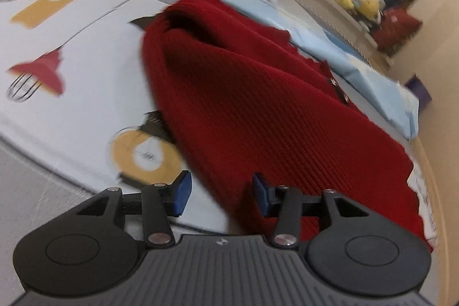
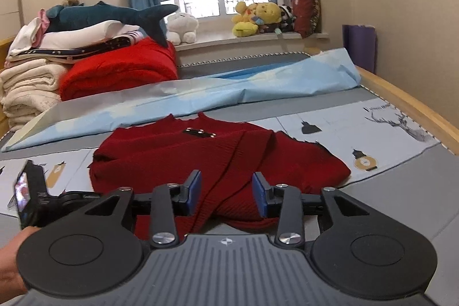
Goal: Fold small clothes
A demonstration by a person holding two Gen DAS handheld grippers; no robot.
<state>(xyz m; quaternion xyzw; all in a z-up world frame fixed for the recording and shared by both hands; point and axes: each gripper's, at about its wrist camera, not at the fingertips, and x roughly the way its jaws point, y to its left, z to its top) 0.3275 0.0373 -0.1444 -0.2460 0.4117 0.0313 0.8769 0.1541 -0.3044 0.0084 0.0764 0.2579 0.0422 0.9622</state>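
A dark red ribbed sweater lies on a white printed sheet on the bed, one side folded over its middle, with a small metal clasp near the neckline. My right gripper hovers at its near hem, blue pads apart, with nothing pinched. My left gripper is tilted over the sweater at its edge, also open, with fabric below the pads but not gripped. The left gripper's body shows at the left of the right wrist view, with a hand below it.
A light blue sheet lies crumpled behind the sweater. At the back left are stacked bedding, a red blanket and a shark plush. Plush toys line the windowsill. A wooden bed rail runs along the right.
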